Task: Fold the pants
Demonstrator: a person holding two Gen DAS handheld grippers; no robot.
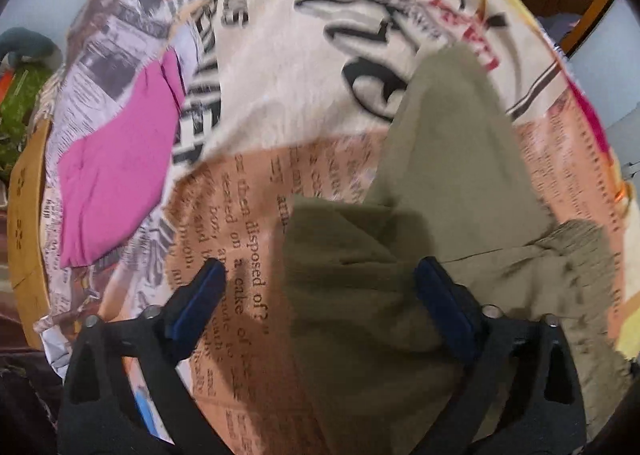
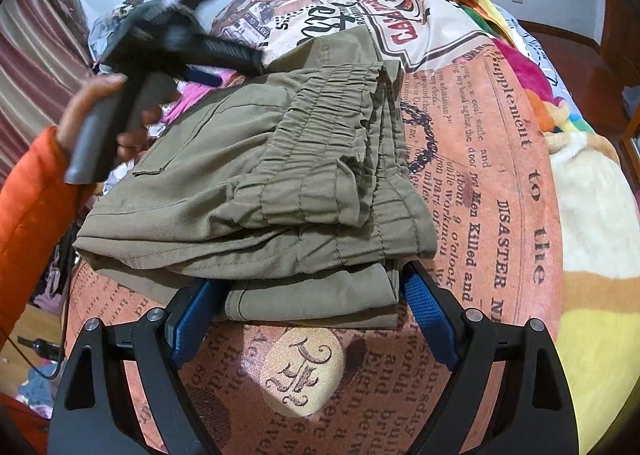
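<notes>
Olive-green pants (image 2: pixel 256 191) lie folded in a stack on a newspaper-print bedspread (image 2: pixel 500 175), the elastic waistband on top. In the left wrist view the pants (image 1: pixel 440 191) run from the far right down under the gripper. My left gripper (image 1: pixel 320 275) is open and hovers above the pants, holding nothing; the view is blurred. It also shows in the right wrist view (image 2: pixel 224 51), held by a hand in an orange sleeve at the far left side of the stack. My right gripper (image 2: pixel 308 291) is open, its fingers on either side of the stack's near edge.
A folded pink garment (image 1: pixel 116 175) lies on the bedspread at the left. A colourful plush blanket (image 2: pixel 560 127) is bunched at the right. A wooden bed frame edge (image 1: pixel 28 215) shows at the far left. Clothes lie on the floor (image 2: pixel 36 387) beside the bed.
</notes>
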